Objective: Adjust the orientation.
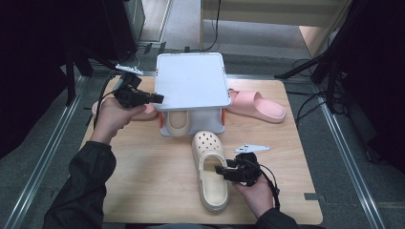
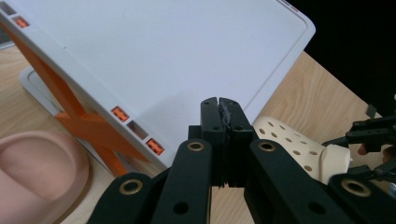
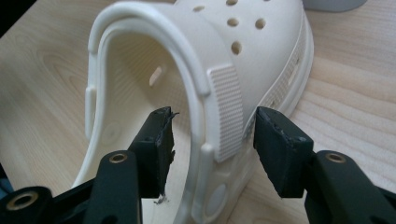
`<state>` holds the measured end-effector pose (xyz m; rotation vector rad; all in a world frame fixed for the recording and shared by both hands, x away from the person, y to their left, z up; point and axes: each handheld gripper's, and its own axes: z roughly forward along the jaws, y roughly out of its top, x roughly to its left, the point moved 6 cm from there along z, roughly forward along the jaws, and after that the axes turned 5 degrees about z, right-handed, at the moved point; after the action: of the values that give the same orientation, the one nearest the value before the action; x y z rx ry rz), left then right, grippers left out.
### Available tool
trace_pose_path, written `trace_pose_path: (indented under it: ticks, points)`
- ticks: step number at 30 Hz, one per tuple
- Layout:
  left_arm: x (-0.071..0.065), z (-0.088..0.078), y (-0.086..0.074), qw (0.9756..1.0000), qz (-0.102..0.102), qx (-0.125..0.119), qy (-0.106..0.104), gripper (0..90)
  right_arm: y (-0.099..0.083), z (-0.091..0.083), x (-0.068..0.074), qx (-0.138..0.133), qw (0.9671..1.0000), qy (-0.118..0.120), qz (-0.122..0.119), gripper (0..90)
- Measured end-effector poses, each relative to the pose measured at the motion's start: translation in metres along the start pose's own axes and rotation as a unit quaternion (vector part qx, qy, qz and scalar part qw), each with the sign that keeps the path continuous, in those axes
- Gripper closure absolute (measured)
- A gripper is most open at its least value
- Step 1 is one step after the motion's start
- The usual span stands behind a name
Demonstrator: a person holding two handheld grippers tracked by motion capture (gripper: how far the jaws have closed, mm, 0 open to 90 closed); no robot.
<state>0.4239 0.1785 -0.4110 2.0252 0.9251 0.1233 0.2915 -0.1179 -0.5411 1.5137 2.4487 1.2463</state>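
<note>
2 cream clogs: 1 on tabletop (image 1: 153,181) at 6 o'clock of rack (image 1: 191,81), 1 (image 1: 177,123) under it. 2 pink slides (image 1: 258,106). My R gripper (image 1: 220,170) spread astride clog (image 1: 210,167) side wall, not pinching; L gripper (image 1: 160,98) pressed together, empty, at rack's 9 o'clock edge.

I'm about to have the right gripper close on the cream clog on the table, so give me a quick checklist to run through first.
1. Right gripper open: ok, jaws stand apart.
2. Clog wall between the jaws: ok, the side wall and strap end sit in the gap, one jaw inside the opening, one outside.
3. Pads pressing yet: cannot tell on the inner side; the outer pad stands clear.
4. Clog flat on the table: ok, sole down.
5. Left gripper out of the way: ok, shut and empty, up by the white rack, apart from the clog.
6. Rack's lower shelf free: not ok, another cream clog lies there.
</note>
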Motion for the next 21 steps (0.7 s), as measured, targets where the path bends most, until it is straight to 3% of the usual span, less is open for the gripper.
trace_pose_path:
  ticks: [2,5,8,11,21]
  points:
    - [0.003,0.001,-0.003,1.0000,-0.004,0.000,-0.008,89.3,0.002,0.001,-0.001,-0.006,1.0000,-0.002,0.001,49.1]
    - [0.006,0.004,-0.008,0.9999,-0.002,0.013,0.001,89.3,0.005,0.003,-0.002,-0.010,0.9999,-0.011,0.003,50.4]
    - [0.007,0.004,-0.009,1.0000,-0.005,0.005,-0.006,89.2,0.007,0.007,-0.004,-0.012,0.9996,-0.025,-0.006,51.7]
    - [0.007,0.005,-0.009,0.9999,-0.006,0.001,-0.010,89.2,0.008,0.011,-0.006,-0.011,0.9997,-0.024,-0.002,49.9]
    - [0.005,0.006,-0.010,0.9999,-0.005,-0.003,-0.008,89.3,0.015,0.012,-0.006,-0.034,0.9977,-0.056,-0.017,65.9]
